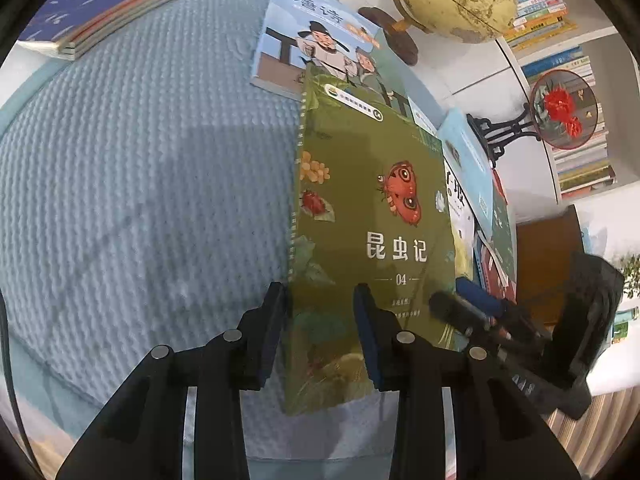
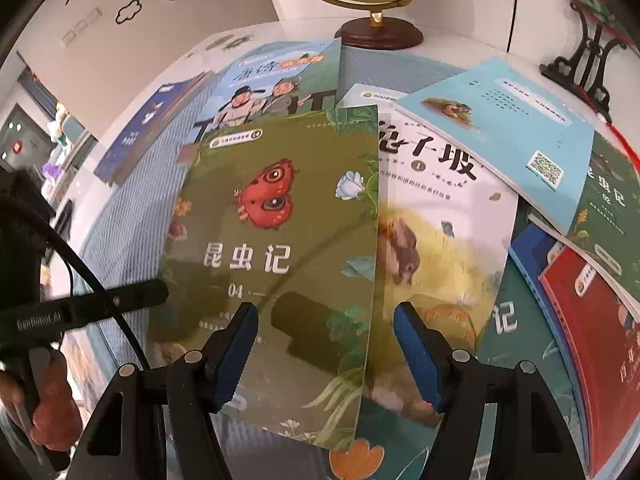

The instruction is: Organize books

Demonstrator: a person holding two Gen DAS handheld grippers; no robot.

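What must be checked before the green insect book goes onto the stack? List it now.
1. Green insect book seen in both views: ok.
2. Right gripper jaws open, not clamping: ok.
3. Left gripper firm hold on the book: cannot tell.
4. Stack at the far corner of the blue mat, nothing on top: ok.
5. Book clear of its neighbours: not ok. It overlaps the light-blue book and the white book.
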